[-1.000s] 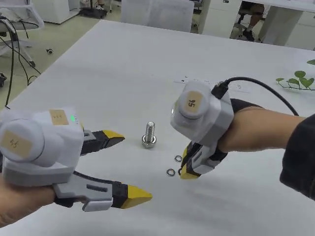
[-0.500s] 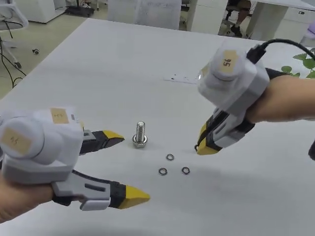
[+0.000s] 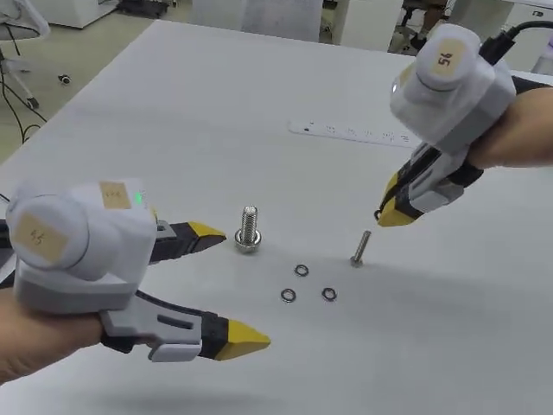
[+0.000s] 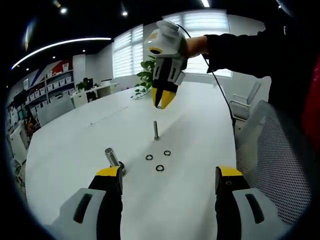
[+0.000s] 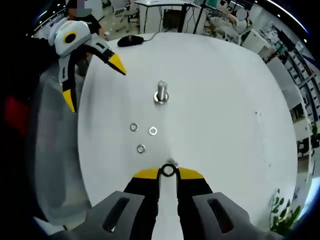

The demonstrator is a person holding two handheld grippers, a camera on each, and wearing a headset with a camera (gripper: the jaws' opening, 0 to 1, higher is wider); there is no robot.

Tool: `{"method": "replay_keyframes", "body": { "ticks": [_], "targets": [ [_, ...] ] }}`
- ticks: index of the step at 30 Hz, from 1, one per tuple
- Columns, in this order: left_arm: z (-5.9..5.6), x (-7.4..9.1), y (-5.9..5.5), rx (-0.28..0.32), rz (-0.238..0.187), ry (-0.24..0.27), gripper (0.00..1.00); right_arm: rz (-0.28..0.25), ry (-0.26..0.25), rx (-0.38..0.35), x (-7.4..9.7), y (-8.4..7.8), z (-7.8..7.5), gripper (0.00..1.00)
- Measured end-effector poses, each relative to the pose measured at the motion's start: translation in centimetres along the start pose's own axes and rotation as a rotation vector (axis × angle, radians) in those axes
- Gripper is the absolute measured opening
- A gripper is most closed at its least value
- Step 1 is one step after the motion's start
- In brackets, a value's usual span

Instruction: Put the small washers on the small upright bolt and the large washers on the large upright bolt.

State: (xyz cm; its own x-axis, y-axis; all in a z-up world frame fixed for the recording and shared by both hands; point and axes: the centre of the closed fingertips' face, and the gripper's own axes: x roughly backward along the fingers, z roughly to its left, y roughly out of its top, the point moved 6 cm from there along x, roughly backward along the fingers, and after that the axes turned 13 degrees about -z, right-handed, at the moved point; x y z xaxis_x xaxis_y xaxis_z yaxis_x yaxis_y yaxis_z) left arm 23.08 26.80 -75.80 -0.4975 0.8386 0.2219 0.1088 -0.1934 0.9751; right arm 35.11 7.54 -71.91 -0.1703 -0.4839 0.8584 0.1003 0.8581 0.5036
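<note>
Left gripper (image 3: 225, 285) sits low over the counter (image 3: 173, 130), fingers spread wide, holding nothing. Large bolt (image 3: 249, 230) stands upright just beyond its far fingertip. Three small washers (image 3: 301, 271) lie flat in a loose cluster between the bolts. Small bolt (image 3: 360, 248) stands upright just right of them. Right gripper (image 3: 390, 216) hangs above it, not touching, fingers closed to a slit, nothing clearly gripped.

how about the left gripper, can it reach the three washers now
Probably yes: the left gripper is open, bare table lies between it and the washers, and the right gripper hangs above the small bolt.
</note>
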Motion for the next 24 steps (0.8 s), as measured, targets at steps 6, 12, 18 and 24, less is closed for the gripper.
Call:
{"method": "replay_keyframes", "body": {
  "ticks": [6, 12, 18, 24],
  "targets": [
    [0.1, 0.0, -0.2, 0.007, 0.001, 0.007, 0.75, 0.024, 0.021, 0.002, -1.4, -0.5, -0.4, 0.13],
    [0.2, 0.0, -0.3, 0.010, 0.001, 0.013, 0.75, 0.045, 0.036, 0.009, -2.4, -1.1, -0.9, 0.13],
    [0.1, -0.1, -0.4, 0.013, 0.002, 0.011, 0.75, 0.051, 0.050, 0.004, -3.0, -1.4, -1.2, 0.13],
    [0.3, -0.2, -0.4, 0.016, 0.000, 0.016, 0.75, 0.059, 0.058, 0.002, -3.5, -1.7, -1.6, 0.13]
  ]
}}
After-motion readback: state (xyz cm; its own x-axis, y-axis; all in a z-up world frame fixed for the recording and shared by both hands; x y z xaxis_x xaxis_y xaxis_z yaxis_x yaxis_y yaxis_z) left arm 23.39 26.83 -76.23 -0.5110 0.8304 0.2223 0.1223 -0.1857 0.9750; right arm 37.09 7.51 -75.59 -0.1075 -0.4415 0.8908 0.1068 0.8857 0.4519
